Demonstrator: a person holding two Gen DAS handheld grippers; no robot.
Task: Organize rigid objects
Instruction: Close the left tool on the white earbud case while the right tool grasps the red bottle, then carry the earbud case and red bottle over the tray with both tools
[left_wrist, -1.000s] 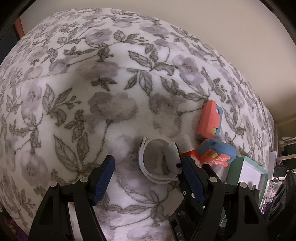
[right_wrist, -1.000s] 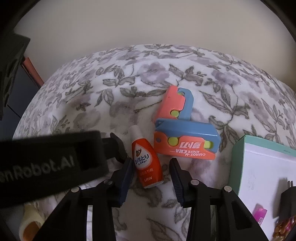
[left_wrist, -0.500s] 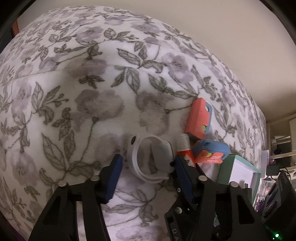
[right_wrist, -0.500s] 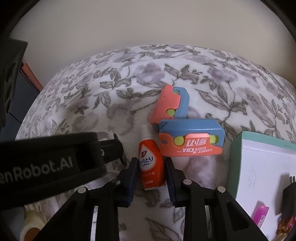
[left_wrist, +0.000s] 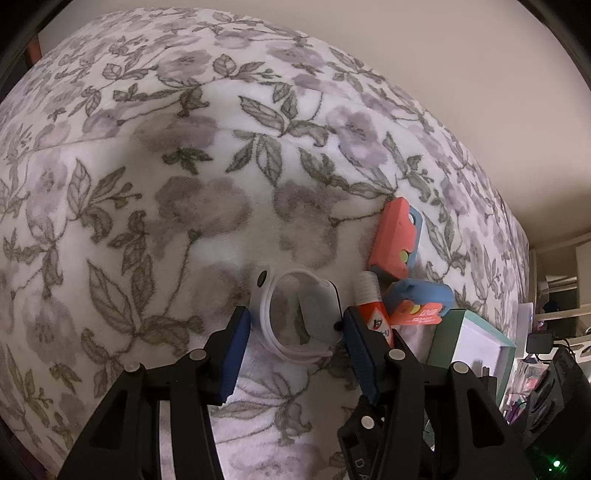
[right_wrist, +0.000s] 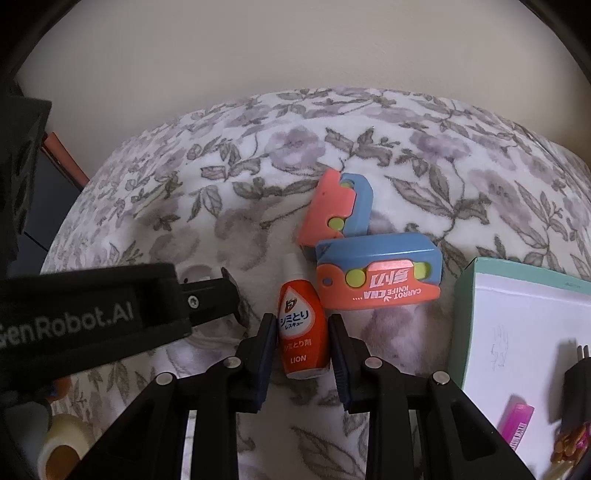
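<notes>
Both grippers are at the grasping step, each set around its own item on the floral blanket (left_wrist: 155, 155). The left gripper (left_wrist: 295, 343) has its jaws narrowed around the white looped band (left_wrist: 295, 321), its blue pads at the band's 9 and 3 o'clock sides and seemingly just touching, though a firm pinch cannot be told. The right gripper (right_wrist: 301, 350) has its jaws drawn in narrow on the orange stain-remover bottle (right_wrist: 301, 332), which lies with its cap toward 12 o'clock; the pads appear to press its lower flanks. The next move probably calls for lifting each item clear and carrying it toward the open teal box (right_wrist: 517, 295) at the right gripper's 3 o'clock, already holding a pink item (right_wrist: 515, 424) and a dark plug (right_wrist: 576, 384). The two grippers work close together, so they could collide on lifting. Two orange-and-blue carrot knife toys (right_wrist: 376, 280) lie at the bottle's 1 o'clock, beside the route to the box. A tape roll (right_wrist: 62, 443) sits at 8 o'clock.
</notes>
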